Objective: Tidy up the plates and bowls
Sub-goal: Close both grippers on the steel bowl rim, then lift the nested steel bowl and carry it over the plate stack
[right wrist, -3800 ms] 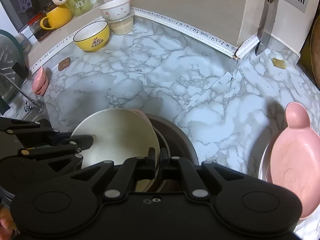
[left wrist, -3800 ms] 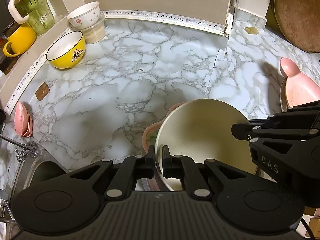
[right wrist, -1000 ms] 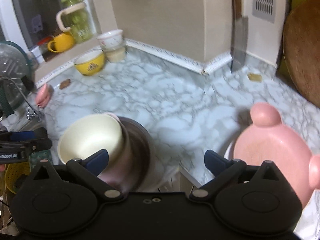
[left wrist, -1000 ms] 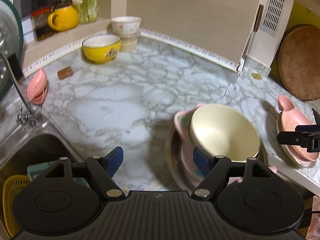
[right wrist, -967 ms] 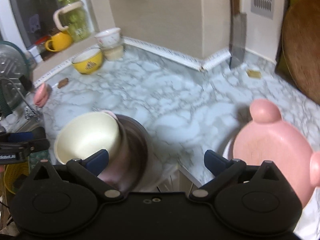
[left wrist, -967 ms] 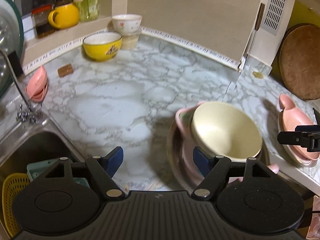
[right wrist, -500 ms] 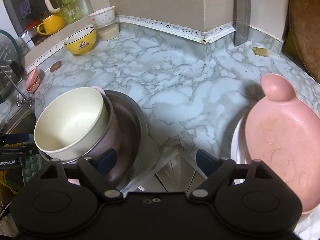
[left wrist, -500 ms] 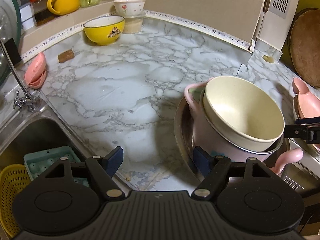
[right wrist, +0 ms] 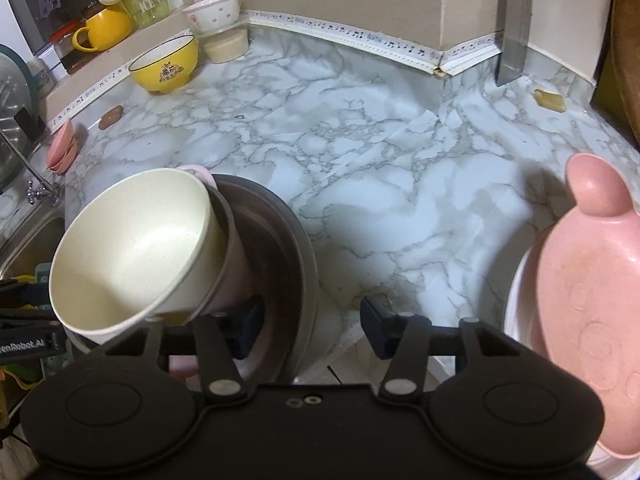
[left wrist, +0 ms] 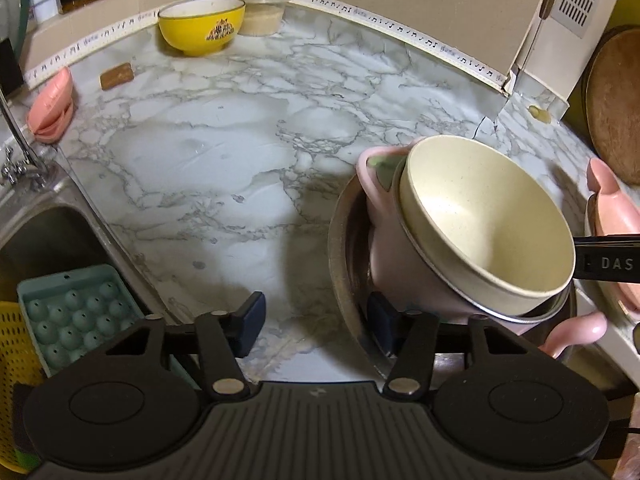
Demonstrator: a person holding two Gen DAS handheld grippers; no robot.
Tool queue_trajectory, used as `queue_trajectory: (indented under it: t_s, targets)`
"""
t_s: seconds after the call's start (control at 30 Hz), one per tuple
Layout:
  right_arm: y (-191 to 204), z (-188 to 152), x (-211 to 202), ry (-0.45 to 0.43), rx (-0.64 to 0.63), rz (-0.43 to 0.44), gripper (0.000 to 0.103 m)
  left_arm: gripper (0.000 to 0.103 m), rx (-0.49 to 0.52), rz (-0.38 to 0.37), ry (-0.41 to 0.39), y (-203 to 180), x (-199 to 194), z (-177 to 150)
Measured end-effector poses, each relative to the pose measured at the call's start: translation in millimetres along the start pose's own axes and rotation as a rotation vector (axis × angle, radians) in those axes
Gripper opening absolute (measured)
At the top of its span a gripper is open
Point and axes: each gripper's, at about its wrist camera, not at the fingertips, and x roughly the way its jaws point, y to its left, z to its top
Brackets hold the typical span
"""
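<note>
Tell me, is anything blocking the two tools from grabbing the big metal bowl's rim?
Nothing visible. The left tool and right tool each straddle the metal bowl rim, closing, with only the rim between their fingers.

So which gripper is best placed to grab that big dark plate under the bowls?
Probably both: the left gripper and right gripper each straddle the dark plate rim, jaws closing.

Home kitchen. A marble-patterned counter (left wrist: 224, 152) adjoins a steel sink (left wrist: 44, 240) with a tap (left wrist: 16, 152). Bowls (left wrist: 202, 24), a mug (right wrist: 106, 28) and a cleaver (right wrist: 514, 20) line the back edge.
</note>
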Motion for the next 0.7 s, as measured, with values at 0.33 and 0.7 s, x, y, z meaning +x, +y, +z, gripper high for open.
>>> queue_trajectory:
  t_s: [0.33, 0.7]
  targets:
    - [2.2, 1.1, 6.3, 0.028, -0.009, 0.015, 0.022, 0.024, -0.017, -0.031, 0.013, -7.8, -0.9, 2.1]
    - [5.3, 1.8, 7.3, 0.025, -0.030, 0.008, 0.015, 0.016, 0.021, -0.007, 0.006, -17.4, -1.6, 2.6]
